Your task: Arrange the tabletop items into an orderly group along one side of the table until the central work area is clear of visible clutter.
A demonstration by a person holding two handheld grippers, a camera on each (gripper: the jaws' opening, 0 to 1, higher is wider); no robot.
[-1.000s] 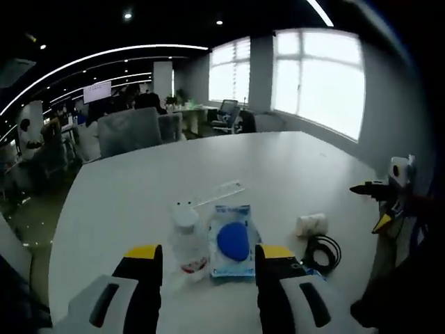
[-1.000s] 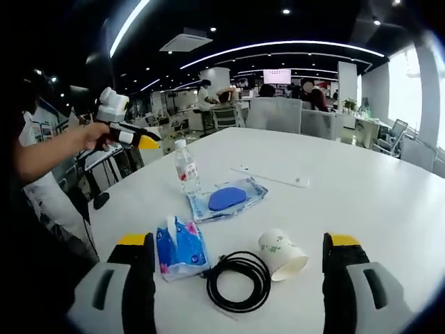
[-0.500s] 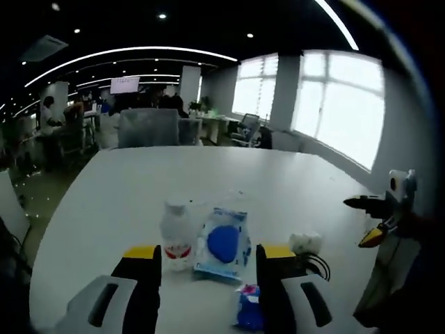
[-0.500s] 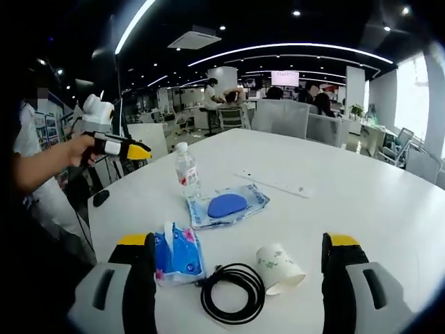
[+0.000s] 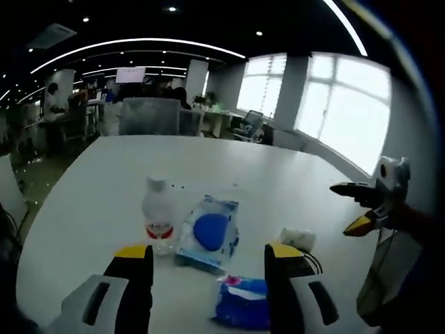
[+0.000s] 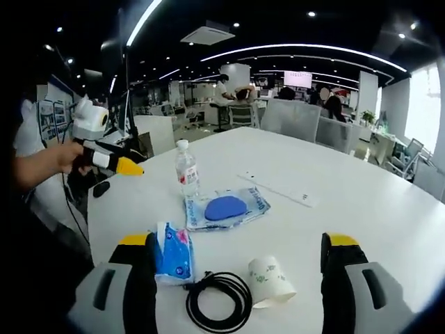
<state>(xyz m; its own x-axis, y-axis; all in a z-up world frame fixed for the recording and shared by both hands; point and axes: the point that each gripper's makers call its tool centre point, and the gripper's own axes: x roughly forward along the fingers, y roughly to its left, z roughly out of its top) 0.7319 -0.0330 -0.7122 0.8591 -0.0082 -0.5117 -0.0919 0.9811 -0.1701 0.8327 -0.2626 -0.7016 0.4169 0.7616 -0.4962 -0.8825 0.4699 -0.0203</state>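
White round table [image 6: 361,188] w/ a loose cluster of items, landmark = water bottle [image 6: 185,169], upright, white cap, red-and-white label, text too small to read. Just beside the bottle, on the side toward the table's middle: clear plastic pouch [image 6: 226,209] lying flat w/ a blue oval thing inside, no readable print. Beyond the pouch from the bottle, farther out on the table: a thin white strip [image 6: 278,188], flat, apart from the rest. Nearer the right gripper than the bottle: blue tissue pack [image 6: 170,252] w/ pink/white pattern, writing not legible; black cable coil [image 6: 214,301] touching or just beside the pack's edge, can't tell which; paper cup [image 6: 270,281] on its side w/ small green print, unreadable, just beside the coil.

Right gripper [image 6: 236,278]: jaws spread wide, nothing between them, held above the table edge w/ pack, coil and cup framed between the jaws. Left gripper [image 5: 207,278]: jaws wide too, nothing held, bottle [image 5: 157,216] and pouch [image 5: 208,232] ahead of it, tissue pack [image 5: 243,311] low by its right jaw, cup [image 5: 297,239] past that.

In right gripper view, left gripper [image 6: 111,158] is held in a hand [image 6: 69,154] off the table's edge, on the bottle's side. Office chairs and desks behind, ceiling light strips; wall screen far off, text unreadable.
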